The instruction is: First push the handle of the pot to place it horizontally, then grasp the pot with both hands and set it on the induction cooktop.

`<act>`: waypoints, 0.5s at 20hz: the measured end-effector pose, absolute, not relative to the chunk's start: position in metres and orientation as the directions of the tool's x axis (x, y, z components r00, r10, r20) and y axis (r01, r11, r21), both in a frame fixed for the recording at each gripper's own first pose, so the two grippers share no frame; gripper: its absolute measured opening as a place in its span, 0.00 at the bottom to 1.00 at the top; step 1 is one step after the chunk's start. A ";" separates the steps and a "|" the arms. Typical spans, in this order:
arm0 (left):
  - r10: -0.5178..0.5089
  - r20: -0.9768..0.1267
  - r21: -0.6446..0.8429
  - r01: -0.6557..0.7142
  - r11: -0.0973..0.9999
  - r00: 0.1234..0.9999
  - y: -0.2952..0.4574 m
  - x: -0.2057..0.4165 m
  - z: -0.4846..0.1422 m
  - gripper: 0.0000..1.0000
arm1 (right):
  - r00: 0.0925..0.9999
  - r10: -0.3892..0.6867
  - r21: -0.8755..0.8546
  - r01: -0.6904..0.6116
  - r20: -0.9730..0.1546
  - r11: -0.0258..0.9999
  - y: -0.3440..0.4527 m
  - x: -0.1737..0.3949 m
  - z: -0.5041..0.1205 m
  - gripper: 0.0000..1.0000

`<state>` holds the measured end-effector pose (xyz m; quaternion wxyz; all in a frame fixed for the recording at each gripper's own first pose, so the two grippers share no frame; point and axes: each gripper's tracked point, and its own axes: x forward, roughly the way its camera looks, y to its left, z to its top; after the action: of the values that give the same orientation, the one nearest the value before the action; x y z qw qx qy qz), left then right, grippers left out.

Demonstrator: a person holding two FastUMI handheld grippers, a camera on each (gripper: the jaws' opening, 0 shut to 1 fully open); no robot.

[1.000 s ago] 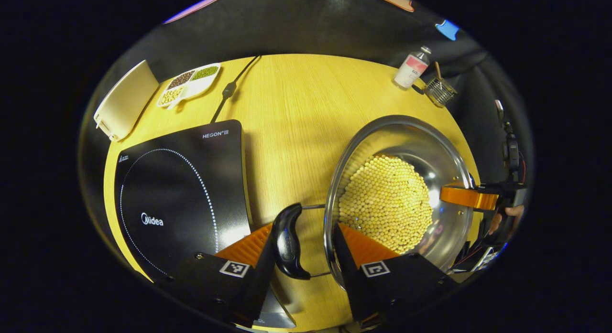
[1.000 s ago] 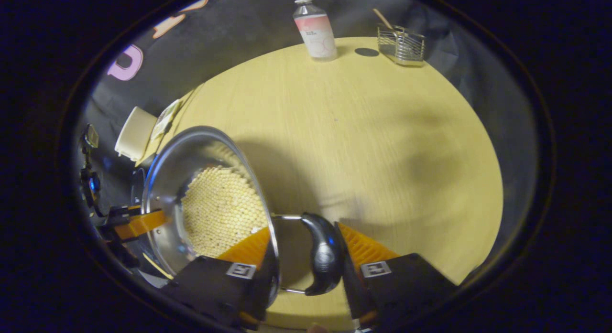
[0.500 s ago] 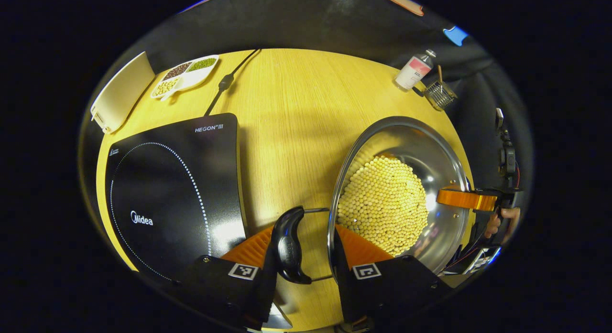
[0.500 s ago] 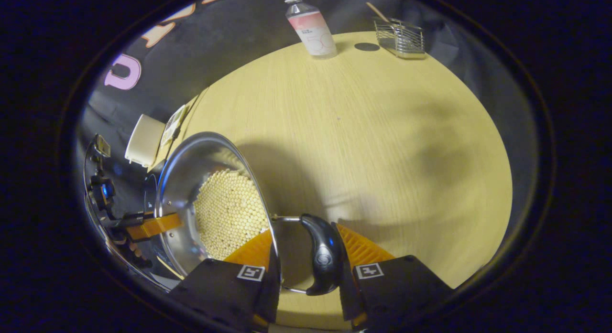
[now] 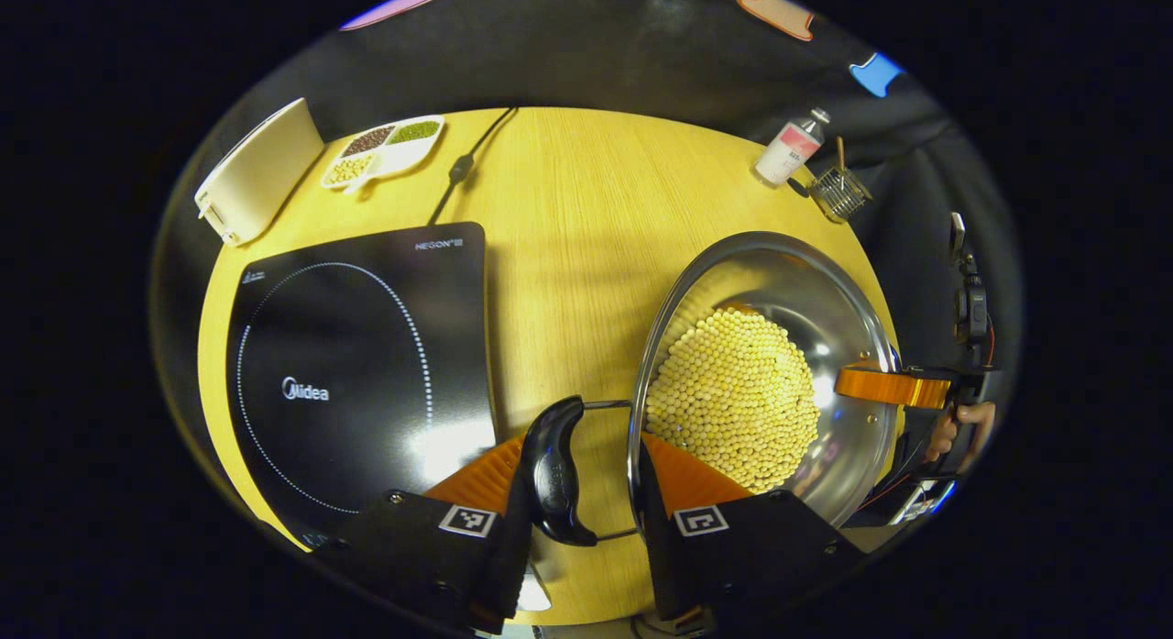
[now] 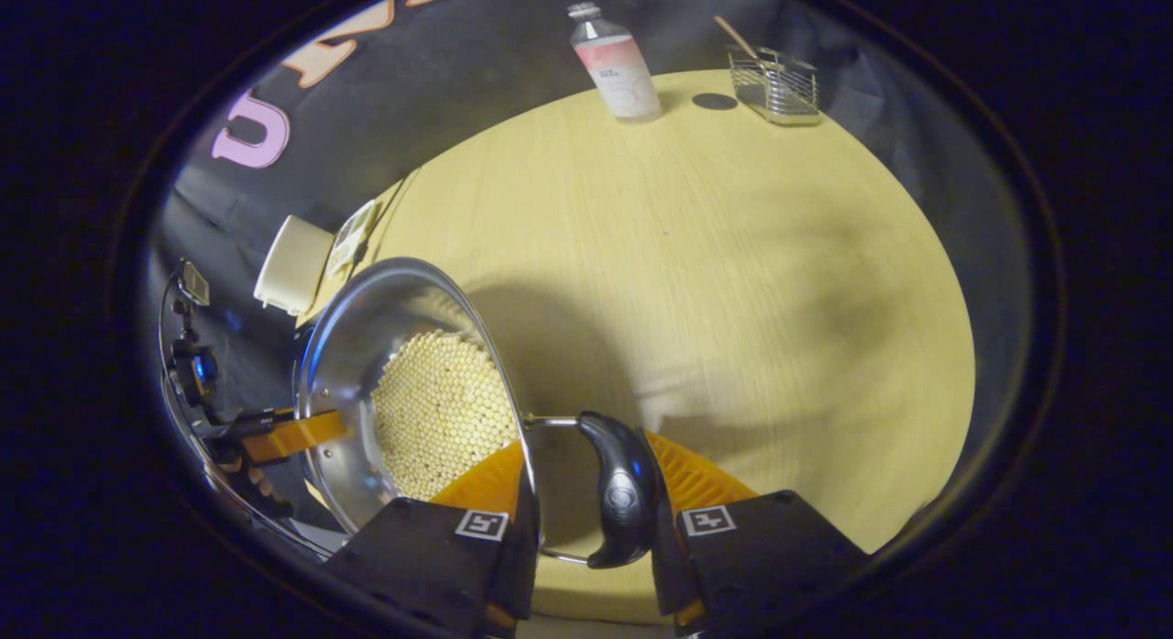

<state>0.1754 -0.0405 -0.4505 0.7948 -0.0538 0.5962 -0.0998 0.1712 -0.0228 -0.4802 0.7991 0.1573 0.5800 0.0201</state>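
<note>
- Left tool and right tool each clamp a handle of the pot (carry step).
- Next: move it toward the cooktop at left of the tabletop, level.

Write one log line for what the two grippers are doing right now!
left gripper: shut on pot handle | right gripper: shut on other handle | pot: full of beans, beside cooktop | next: likely set it on cooktop
</note>
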 end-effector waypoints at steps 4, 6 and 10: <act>-0.191 -0.931 -0.183 0.055 0.982 0.310 -0.018 0.169 -0.424 0.56 | 0.346 0.249 0.304 0.114 -0.904 0.946 0.004 0.175 -0.469 0.47; -0.177 -0.928 -0.172 0.044 0.984 0.327 -0.002 0.167 -0.415 0.56 | 0.351 0.262 0.316 0.104 -0.899 0.943 0.021 0.174 -0.466 0.47; -0.179 -0.921 -0.182 0.022 0.983 0.345 0.032 0.167 -0.408 0.56 | 0.363 0.253 0.304 0.089 -0.897 0.949 0.054 0.173 -0.454 0.54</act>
<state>0.1671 0.0318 -0.4083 0.8173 -0.0686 0.5688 -0.0615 0.1732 0.0543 -0.4541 0.8112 0.1522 0.5623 0.0504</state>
